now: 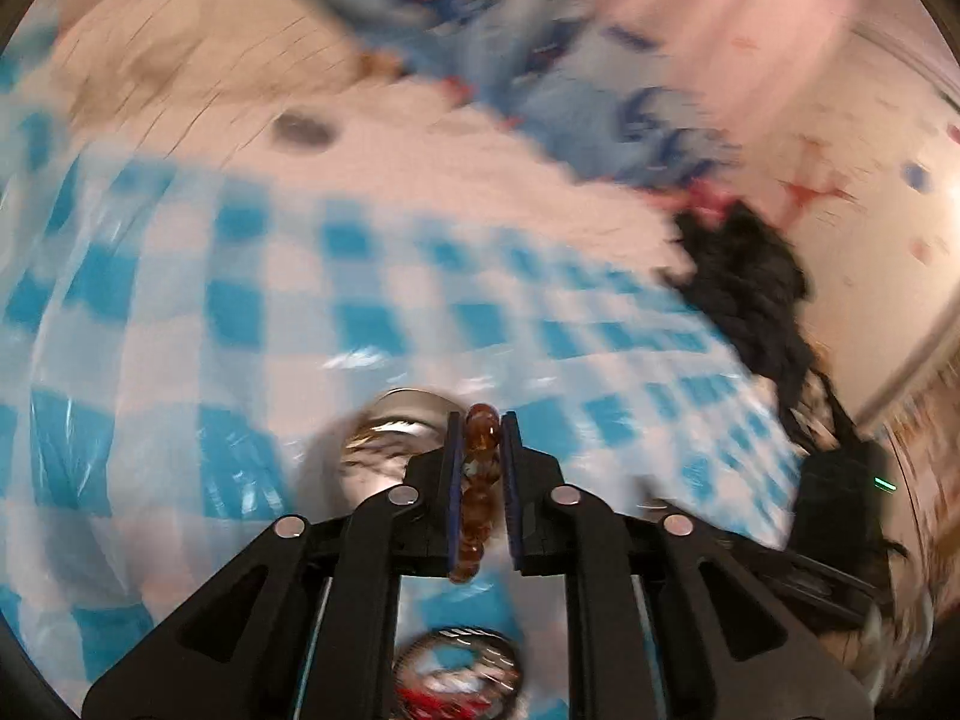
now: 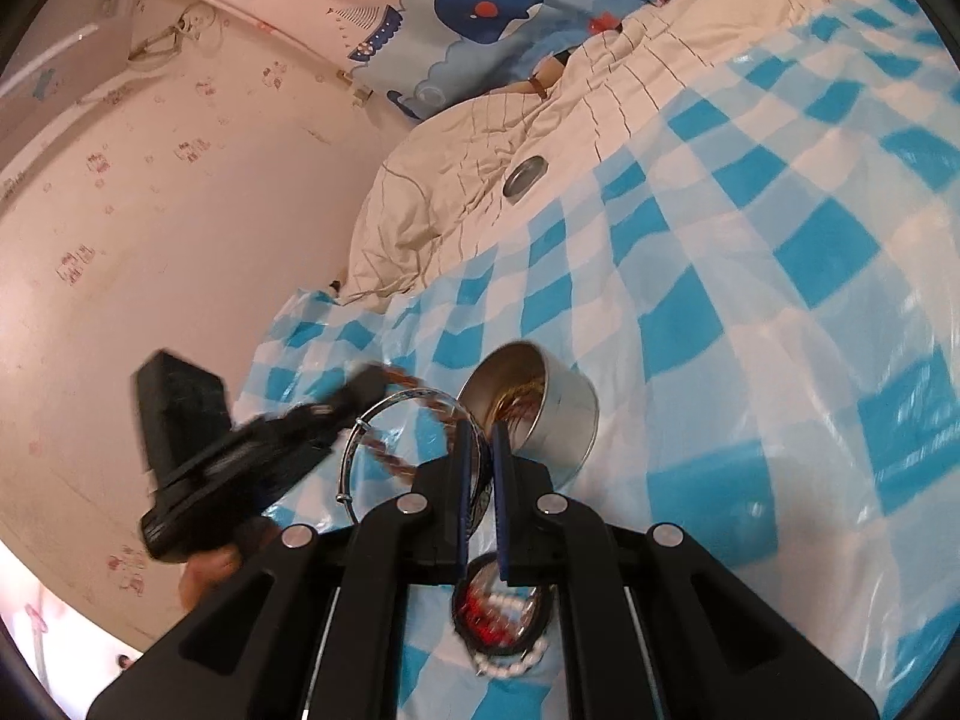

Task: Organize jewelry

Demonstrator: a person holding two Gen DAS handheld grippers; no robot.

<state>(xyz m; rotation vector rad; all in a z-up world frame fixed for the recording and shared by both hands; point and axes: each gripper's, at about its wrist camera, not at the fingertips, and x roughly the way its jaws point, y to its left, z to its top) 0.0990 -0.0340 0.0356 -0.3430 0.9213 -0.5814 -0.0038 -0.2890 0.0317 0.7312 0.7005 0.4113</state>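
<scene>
My left gripper (image 1: 482, 420) is shut on an amber bead bracelet (image 1: 478, 468), which stands upright between the blue pads. In the right wrist view the left gripper (image 2: 360, 387) comes in from the left, blurred, and the amber bracelet (image 2: 420, 390) hangs from it as a loop. My right gripper (image 2: 480, 429) is shut on a thin silver bangle (image 2: 354, 450), whose ring sticks out to the left. Just beyond both grippers a round metal tin (image 2: 558, 420) lies tilted, with gold chains inside.
A dark round lid (image 2: 504, 612) with red and white beads and a pearl strand (image 2: 516, 663) lies below my right fingers. A blue-checked plastic sheet (image 2: 750, 252) covers the bed. A silver lid (image 2: 525, 177) rests on the cream quilt (image 2: 456, 168). The wall (image 2: 180, 210) stands left.
</scene>
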